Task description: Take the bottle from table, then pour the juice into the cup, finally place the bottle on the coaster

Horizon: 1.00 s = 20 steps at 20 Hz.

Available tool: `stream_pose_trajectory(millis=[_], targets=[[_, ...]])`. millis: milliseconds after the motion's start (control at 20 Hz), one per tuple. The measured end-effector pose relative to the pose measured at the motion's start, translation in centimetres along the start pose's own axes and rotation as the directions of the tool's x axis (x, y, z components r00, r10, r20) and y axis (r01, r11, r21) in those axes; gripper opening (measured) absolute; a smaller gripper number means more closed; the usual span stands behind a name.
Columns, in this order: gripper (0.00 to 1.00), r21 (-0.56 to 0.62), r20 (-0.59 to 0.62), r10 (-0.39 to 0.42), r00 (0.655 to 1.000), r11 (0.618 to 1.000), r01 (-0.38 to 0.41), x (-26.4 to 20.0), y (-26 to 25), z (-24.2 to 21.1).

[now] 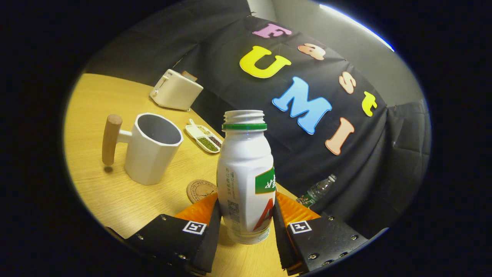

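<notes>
The bottle (245,177) is seen upright between the fingers of the gripper (246,227), clamped low on its body from both sides, its base at or just off the worktop (96,192) (hard to tell). It's white, cap off, green neck ring. The cup (152,148) is found ahead to the left, so a leftward tilt is probably needed. The coaster (201,190) is partly hidden just behind the bottle.
</notes>
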<state>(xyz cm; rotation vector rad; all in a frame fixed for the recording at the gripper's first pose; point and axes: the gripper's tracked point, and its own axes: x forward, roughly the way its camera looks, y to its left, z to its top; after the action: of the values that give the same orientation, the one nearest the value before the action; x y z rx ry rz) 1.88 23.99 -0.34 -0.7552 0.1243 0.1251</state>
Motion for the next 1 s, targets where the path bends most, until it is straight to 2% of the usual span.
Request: stream_pose_trajectory(millis=[350, 700, 1000], targets=[[0.64, -0.238, 0.000, -0.047, 0.999, 0.970, 0.046, 1.2, -0.6, 1.1], [0.64, -0.426, 0.027, -0.092, 0.995, 0.900, 0.095, 1.9, -1.2, 2.7], [0.64, -0.519, 0.043, -0.109, 0.993, 0.847, 0.116, 2.4, -1.3, 3.5]])
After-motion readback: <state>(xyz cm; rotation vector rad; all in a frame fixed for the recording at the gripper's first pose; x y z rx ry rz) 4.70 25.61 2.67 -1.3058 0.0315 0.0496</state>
